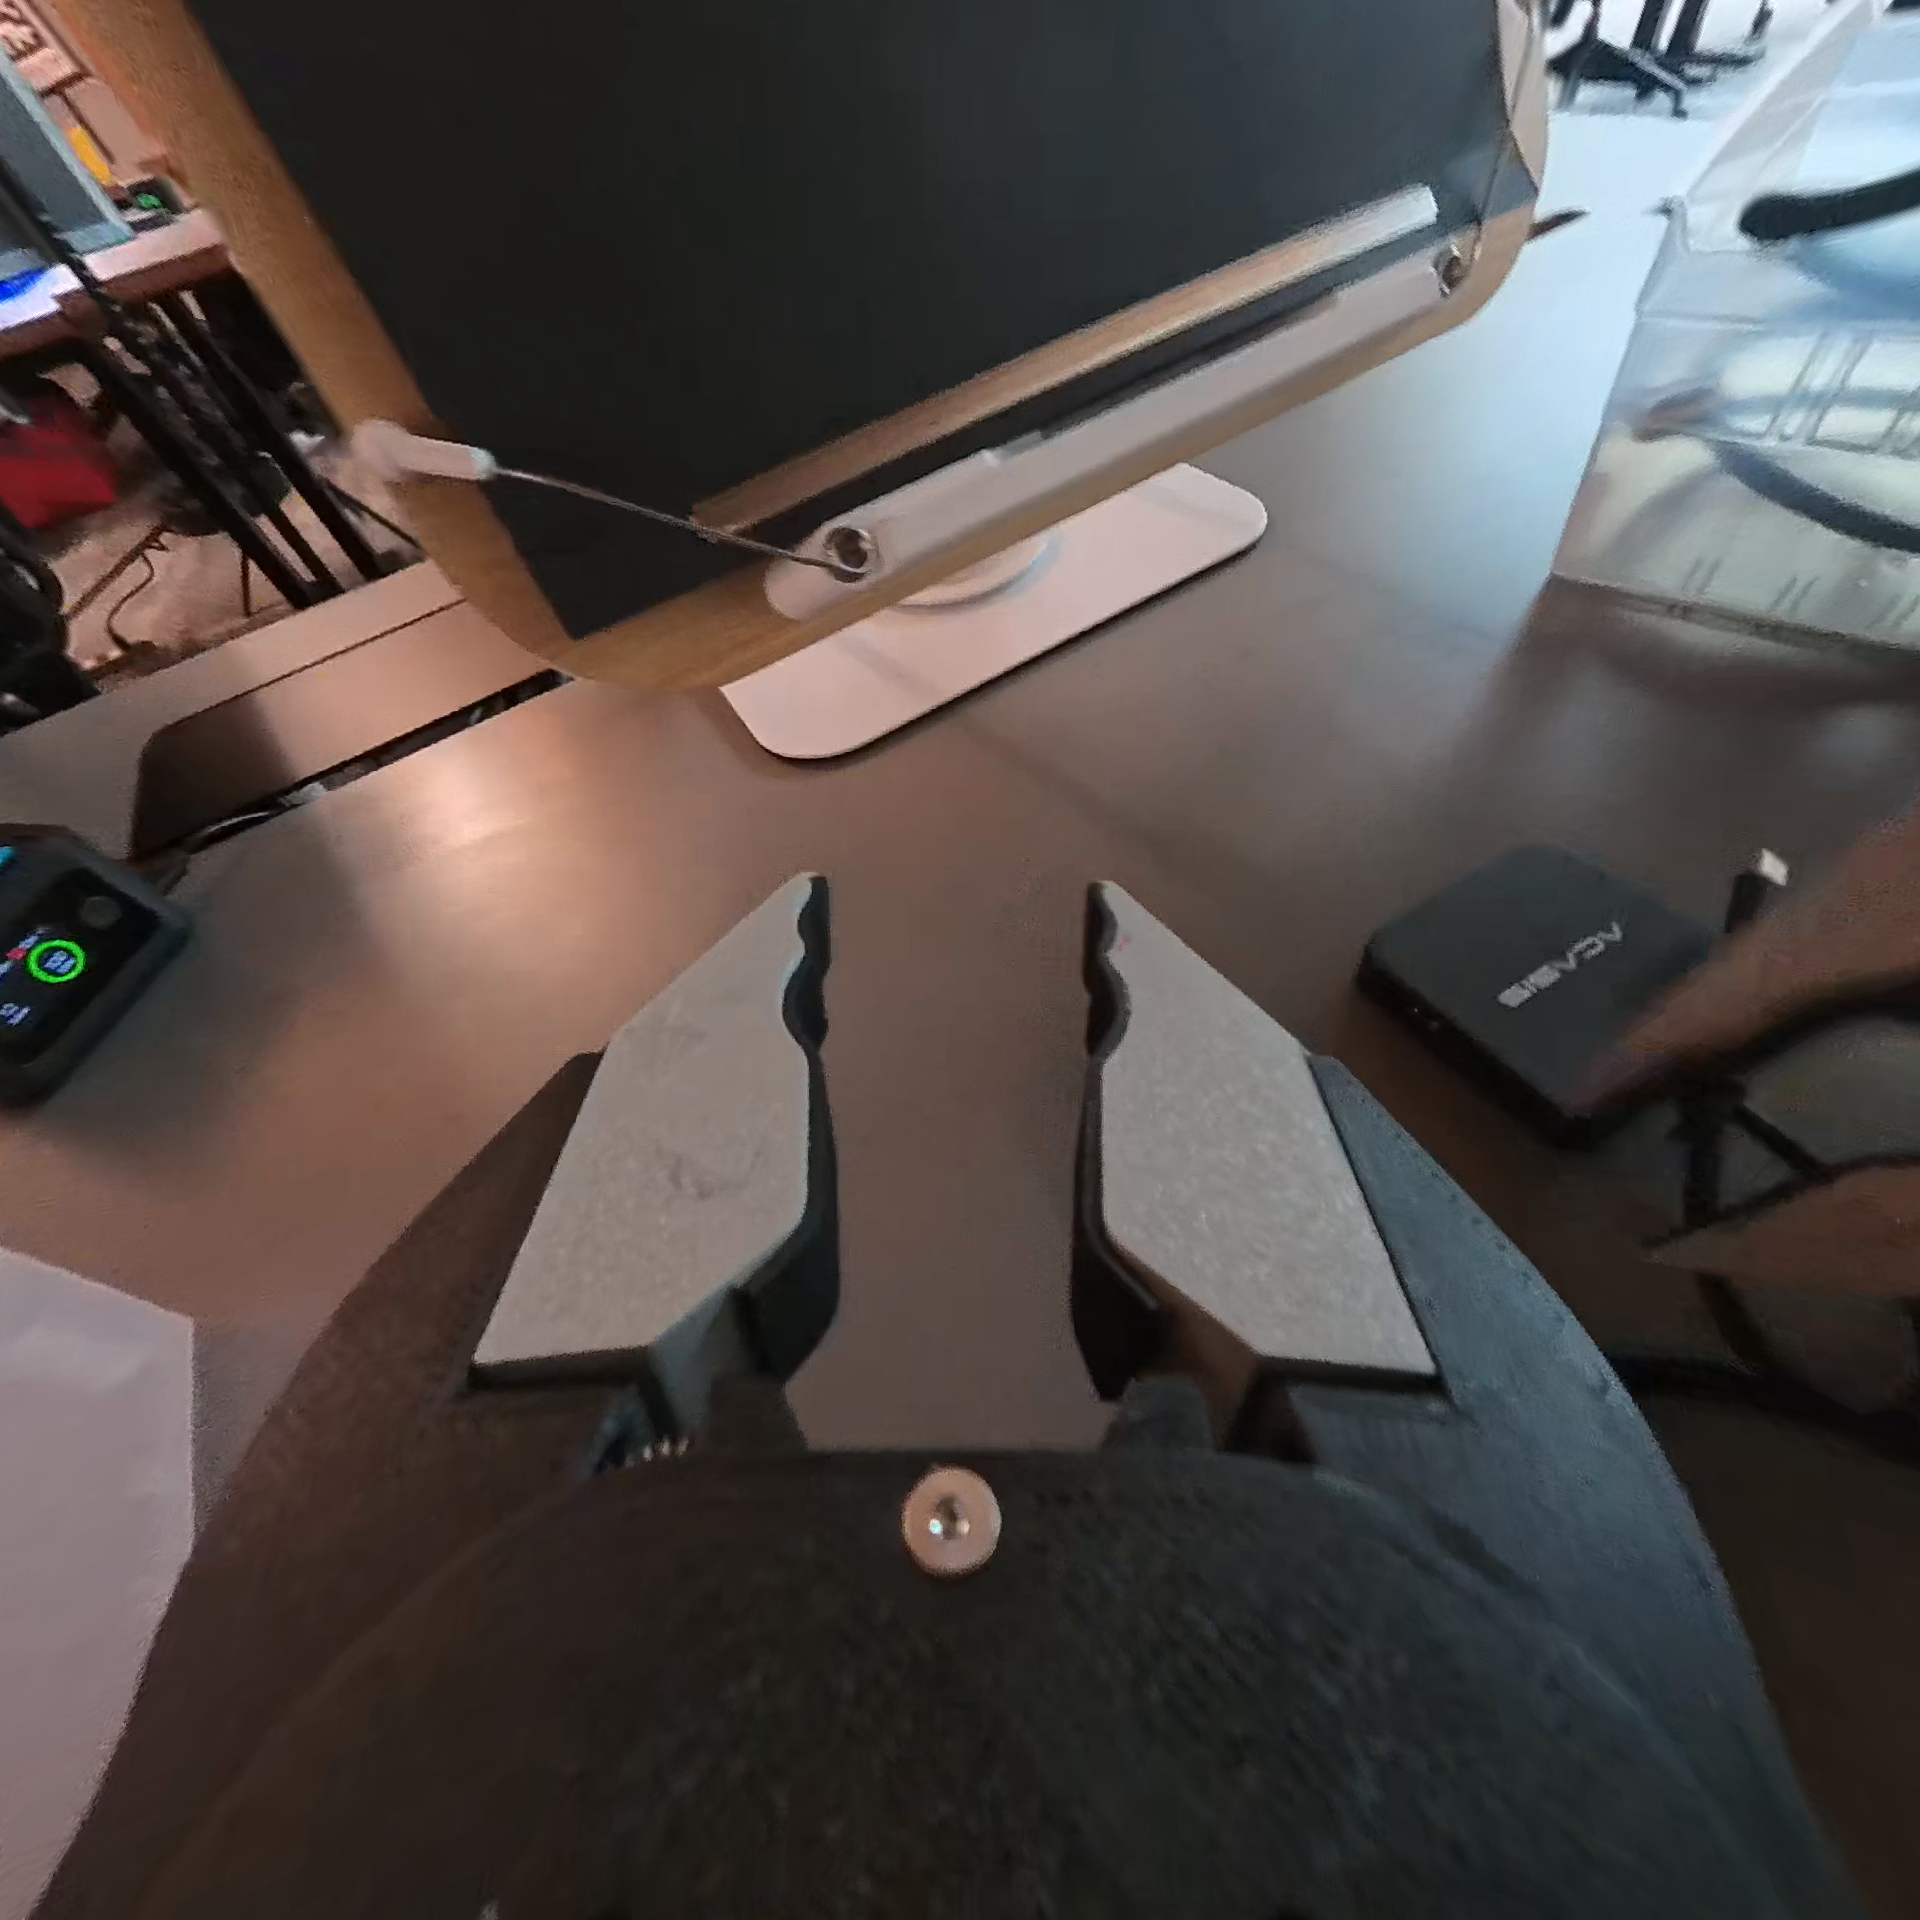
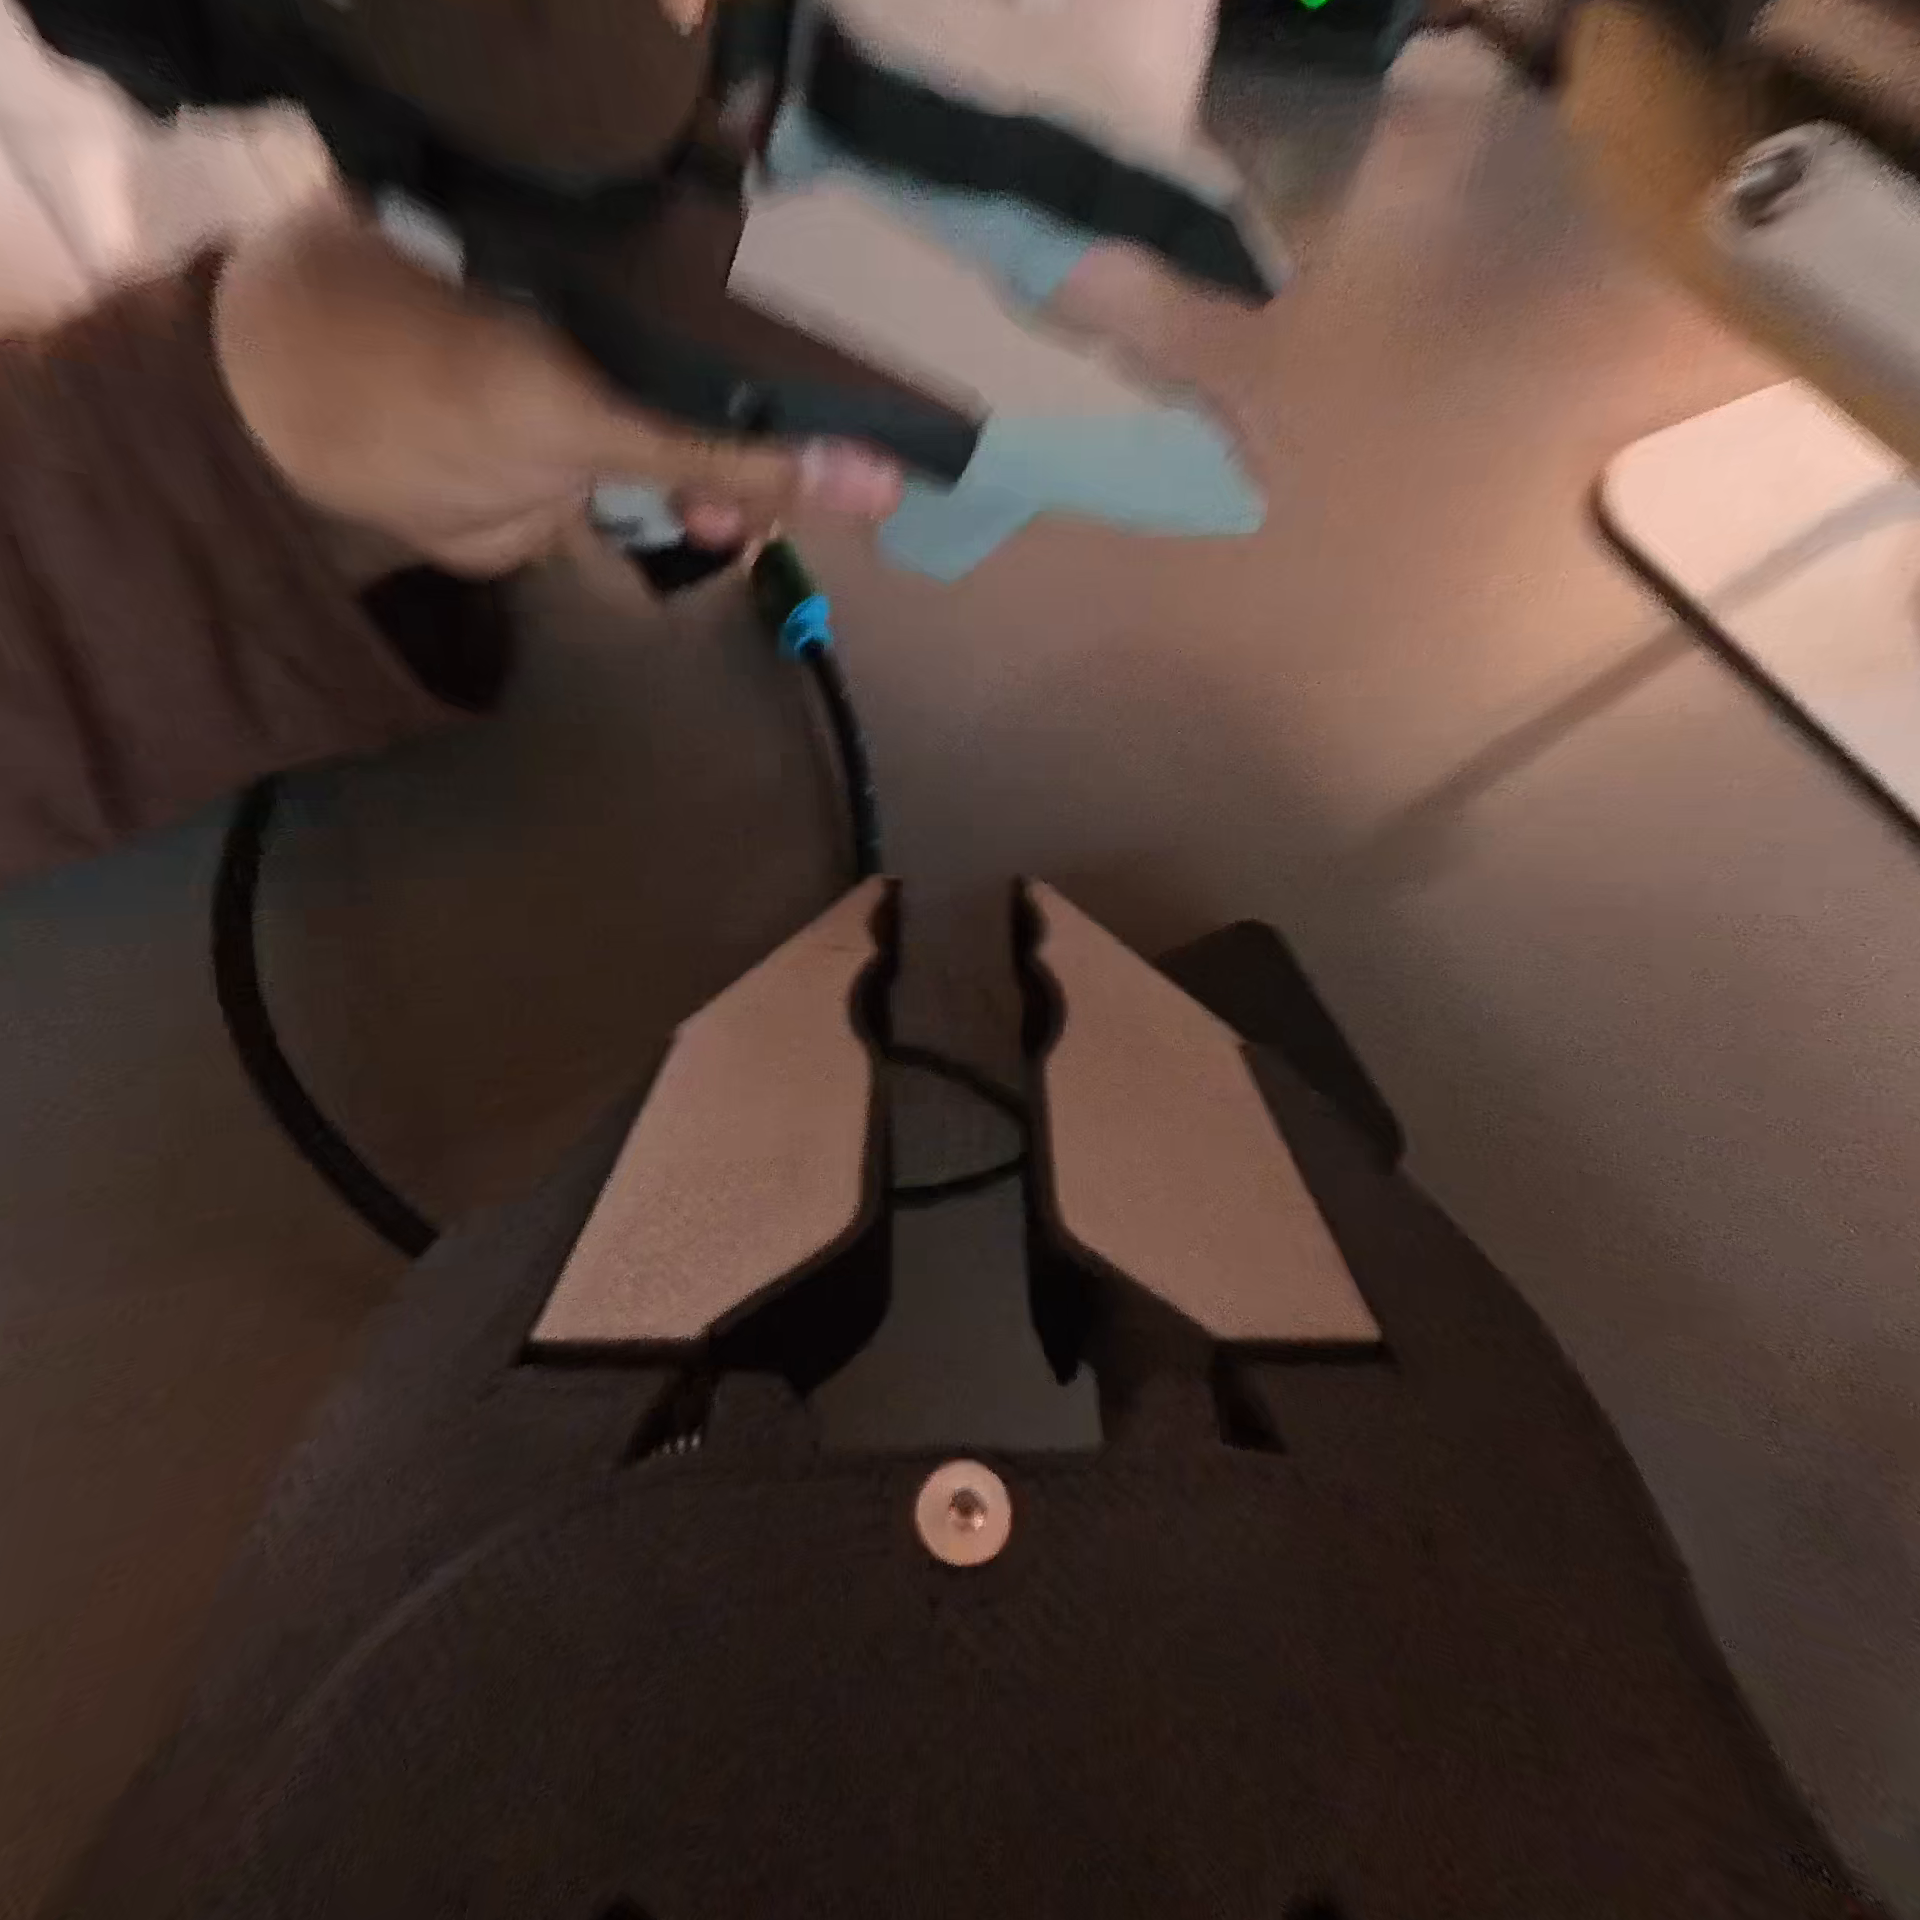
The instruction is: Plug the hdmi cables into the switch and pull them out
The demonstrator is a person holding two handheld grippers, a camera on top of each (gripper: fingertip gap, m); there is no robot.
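Note:
My left gripper [image 1: 956, 894] is open and empty above the brown table [image 1: 623, 935]. The black switch box [image 1: 1527, 987] lies to its right, with a silver-tipped plug [image 1: 1761, 883] standing behind it. My right gripper shows blurred at the switch's near corner [image 1: 1626, 1158], over black cables [image 1: 1714, 1153]. In the right wrist view my right gripper [image 2: 956, 894] has its fingers a little apart with bare table between the tips. A black cable [image 2: 951, 1070] loops beneath, untouched by the pads. The switch [image 2: 1288, 1029] lies under the right finger. A black cable with a blue band [image 2: 805, 623] runs ahead.
A wood-framed monitor [image 1: 831, 260] on a pale stand base [image 1: 997, 623] fills the back. A small device with a lit screen [image 1: 62, 956] sits at the left edge. A clear plastic box [image 1: 1766, 416] stands at the back right. A hand [image 2: 416, 416] holds the left gripper. My right tips are roughly 7 cm from the switch [image 2: 1288, 1029]. The left camera catches it too, in the left wrist view [image 1: 1471, 920].

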